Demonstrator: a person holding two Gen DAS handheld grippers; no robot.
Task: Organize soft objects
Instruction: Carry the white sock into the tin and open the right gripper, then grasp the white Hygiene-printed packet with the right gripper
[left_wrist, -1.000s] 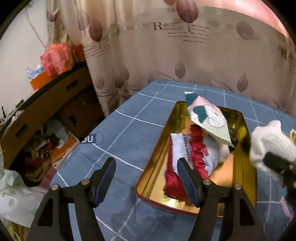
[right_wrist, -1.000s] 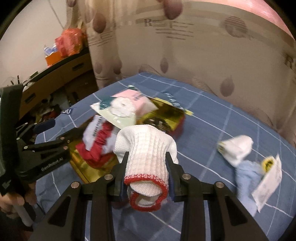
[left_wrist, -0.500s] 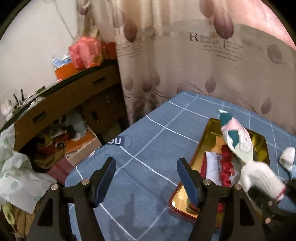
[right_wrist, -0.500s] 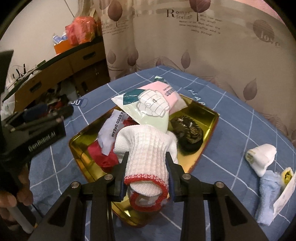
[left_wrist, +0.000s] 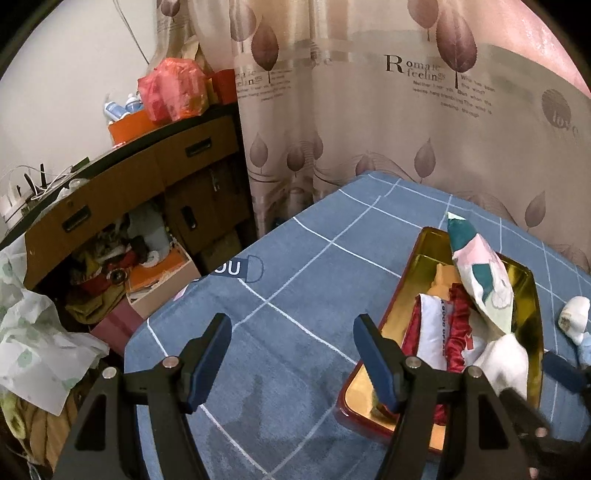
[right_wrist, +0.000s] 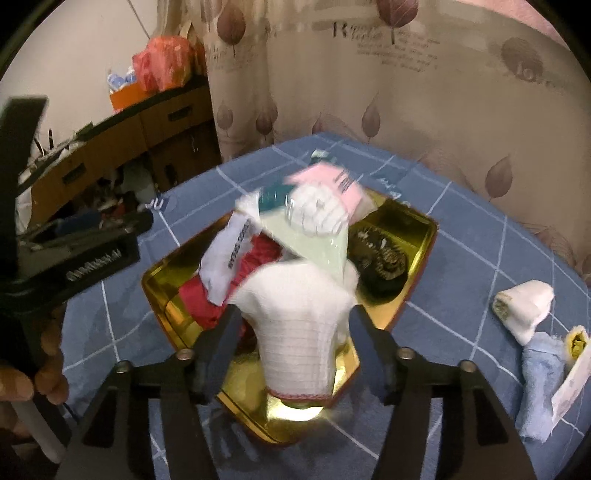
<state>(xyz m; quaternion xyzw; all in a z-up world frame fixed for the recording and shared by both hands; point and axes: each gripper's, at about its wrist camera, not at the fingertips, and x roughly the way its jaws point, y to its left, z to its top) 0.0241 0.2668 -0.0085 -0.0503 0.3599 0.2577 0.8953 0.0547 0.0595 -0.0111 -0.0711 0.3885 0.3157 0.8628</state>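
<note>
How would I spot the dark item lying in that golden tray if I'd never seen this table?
Find the shiny gold rectangular tray on the blue checked tablecloth. In its far right corner, beside the pale green and pink plastic packet, lies a dark brown patterned bundle. It is the only dark item among white and red ones.

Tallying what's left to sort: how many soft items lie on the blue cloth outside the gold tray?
2: a white roll right of the tray, and a blue cloth piece just below it. Others may be out of frame.
</note>
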